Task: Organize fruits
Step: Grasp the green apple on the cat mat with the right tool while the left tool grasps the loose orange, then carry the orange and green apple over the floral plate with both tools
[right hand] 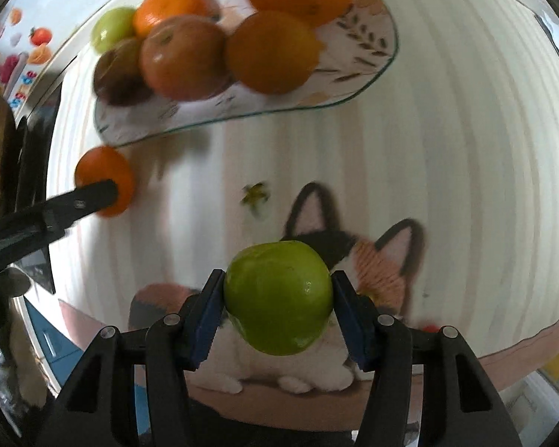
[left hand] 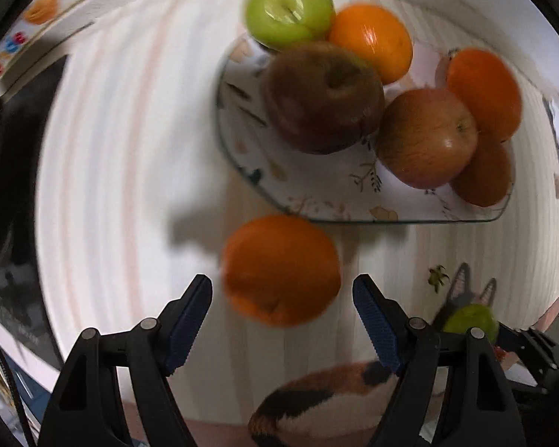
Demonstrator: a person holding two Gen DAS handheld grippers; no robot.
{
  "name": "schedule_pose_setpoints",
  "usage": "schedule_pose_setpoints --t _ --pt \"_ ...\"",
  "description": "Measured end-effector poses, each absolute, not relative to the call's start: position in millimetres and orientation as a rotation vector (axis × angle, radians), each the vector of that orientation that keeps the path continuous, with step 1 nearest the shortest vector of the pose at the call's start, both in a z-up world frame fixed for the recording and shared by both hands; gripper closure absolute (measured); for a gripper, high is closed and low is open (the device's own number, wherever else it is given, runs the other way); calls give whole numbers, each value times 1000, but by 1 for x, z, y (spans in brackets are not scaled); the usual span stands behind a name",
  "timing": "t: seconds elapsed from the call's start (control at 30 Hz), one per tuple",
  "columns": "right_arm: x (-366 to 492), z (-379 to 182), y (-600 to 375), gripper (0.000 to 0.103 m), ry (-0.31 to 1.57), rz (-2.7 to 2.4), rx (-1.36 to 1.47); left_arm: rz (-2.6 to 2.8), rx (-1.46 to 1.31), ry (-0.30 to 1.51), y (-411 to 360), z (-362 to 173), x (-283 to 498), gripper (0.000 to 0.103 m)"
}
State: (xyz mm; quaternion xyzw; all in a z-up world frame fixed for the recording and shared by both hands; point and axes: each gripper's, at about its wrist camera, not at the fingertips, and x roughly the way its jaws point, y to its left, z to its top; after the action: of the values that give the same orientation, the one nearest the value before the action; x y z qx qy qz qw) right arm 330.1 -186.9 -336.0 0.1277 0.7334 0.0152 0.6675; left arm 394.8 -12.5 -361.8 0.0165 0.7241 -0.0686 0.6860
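My right claw (right hand: pixel 278 300) is gripping a green apple (right hand: pixel 278 298), its two blue pads pressing against the fruit's left and right sides, so the apple is sitting squarely between the fingers and bulging out in front of them. Under it the striped cloth covering the counter (right hand: pixel 466 186) is showing a printed cat face (right hand: pixel 376 257), and the apple is hiding part of that print.

My left claw (left hand: pixel 282 305) is standing open, its jaws spread wide with a loose orange (left hand: pixel 281 269) lying on the cloth just ahead and between the fingertips; I am not seeing either pad touching it. From the right wrist view, one finger of that claw is overlapping the same orange (right hand: pixel 106 178) near the plate's edge.

The patterned plate (left hand: pixel 316 201) is lying just beyond the loose orange, near it but apart. It is carrying a pile: a second green apple (left hand: pixel 289 9) at the far side, a dark red apple (left hand: pixel 322 97) and a lighter red apple (left hand: pixel 426 138) touching each other, and three oranges, one at the back (left hand: pixel 370 41) and two on the right (left hand: pixel 484 93) beside the red apples. The apple I am gripping is showing at the lower right of the left wrist view, well apart from the plate.
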Motion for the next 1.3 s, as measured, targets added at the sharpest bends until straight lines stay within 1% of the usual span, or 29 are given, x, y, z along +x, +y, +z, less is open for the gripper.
schedule_pose_setpoints --t 0.03,0.1,0.13,0.17,0.3,0.47,0.7,0.9,1.13,1.3 --pt "331 -338 -190 43 1661 32 294 -154 57 1630 -16 -369 397 26" --pt "336 -343 -196 43 1671 27 307 -152 66 1618 -18 -373 399 32" --pt "336 -346 -197 43 1675 29 314 -138 72 1607 -18 -374 399 40" --pt "337 -349 -194 43 1682 30 318 -120 74 1590 -15 -373 399 42" --pt "341 -348 -200 43 1669 31 329 -117 70 1568 -13 -372 395 42" --pt "345 -347 -198 43 1659 48 280 -131 58 1553 -12 -360 381 42" --pt "342 -340 -198 44 1626 50 325 -190 -29 1495 -13 -313 375 42" --pt "365 -307 -225 44 1544 55 420 -215 -68 1430 -21 -283 397 42" --pt "420 -269 -265 44 1424 9 528 -209 -144 1474 -29 -304 423 42" --pt "448 -267 -281 44 1390 -51 536 -200 -150 1506 -40 -321 434 42"
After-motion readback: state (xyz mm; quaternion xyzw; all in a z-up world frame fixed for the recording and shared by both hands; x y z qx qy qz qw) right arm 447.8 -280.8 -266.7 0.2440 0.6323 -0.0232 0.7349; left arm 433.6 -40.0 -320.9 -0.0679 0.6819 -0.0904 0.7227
